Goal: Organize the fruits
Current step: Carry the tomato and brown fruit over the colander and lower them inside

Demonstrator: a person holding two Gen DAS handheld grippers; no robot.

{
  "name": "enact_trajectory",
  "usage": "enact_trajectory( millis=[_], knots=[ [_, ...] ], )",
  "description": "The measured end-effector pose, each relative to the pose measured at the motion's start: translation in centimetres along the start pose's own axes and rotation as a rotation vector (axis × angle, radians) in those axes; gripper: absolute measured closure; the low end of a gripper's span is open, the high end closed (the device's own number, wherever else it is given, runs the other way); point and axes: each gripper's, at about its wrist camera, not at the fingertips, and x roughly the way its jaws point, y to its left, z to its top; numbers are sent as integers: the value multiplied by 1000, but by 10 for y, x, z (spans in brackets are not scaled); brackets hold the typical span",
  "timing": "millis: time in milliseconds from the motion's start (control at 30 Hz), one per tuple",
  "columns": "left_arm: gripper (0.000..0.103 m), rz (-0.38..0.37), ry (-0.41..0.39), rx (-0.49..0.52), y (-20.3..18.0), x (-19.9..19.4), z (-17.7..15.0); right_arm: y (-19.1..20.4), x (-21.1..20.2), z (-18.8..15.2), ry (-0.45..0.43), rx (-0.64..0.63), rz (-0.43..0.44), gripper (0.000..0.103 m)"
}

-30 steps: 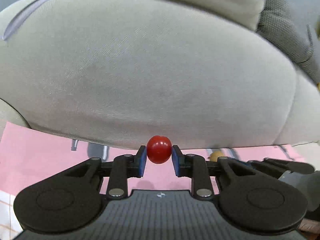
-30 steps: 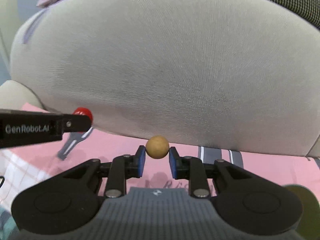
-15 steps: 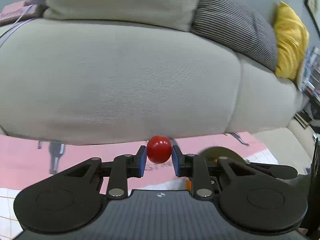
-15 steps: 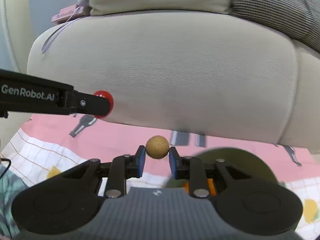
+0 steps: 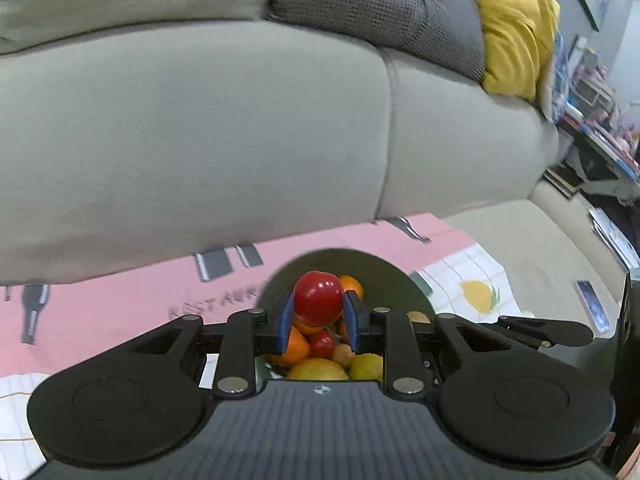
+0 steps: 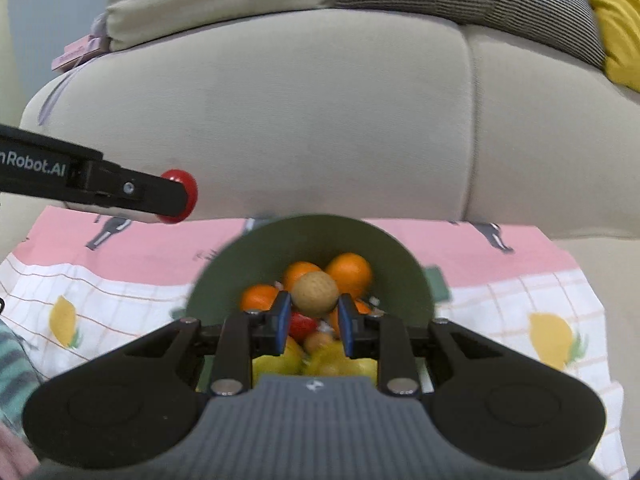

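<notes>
Left gripper [image 5: 318,316]: we clamp a red fruit [image 5: 318,299], frame centre, above the bowl.
Right gripper [image 6: 313,317]: we clamp a tan fruit [image 6: 314,294], centre.
Green bowl [image 6: 404,268]: lower centre, holding oranges [image 6: 349,275].

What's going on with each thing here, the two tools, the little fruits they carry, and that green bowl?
Left tool: shut on the red fruit.
Red fruit: gripped between blue pads, held in the air above the bowl.
Right tool: shut on the tan fruit.
Tan fruit: gripped, held above the bowl.
Green bowl: upright on the cloth, piled with fruit.
Cloth: spread flat before the sofa.
</notes>
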Motion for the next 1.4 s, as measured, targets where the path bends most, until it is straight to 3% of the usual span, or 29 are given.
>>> enact_trajectory(
  millis=[267, 700, 1400],
  knots=[
    [73, -43, 83, 31, -15, 38, -2, -27, 3, -15, 15, 11, -6, 81],
    [73, -69, 209, 11, -15, 94, -4, -33, 42, -8, 58, -158, -11, 81],
    [73, -84, 314, -50, 4, 136, -7, -30, 84, -3, 84, -245, -33, 81]
  ],
)
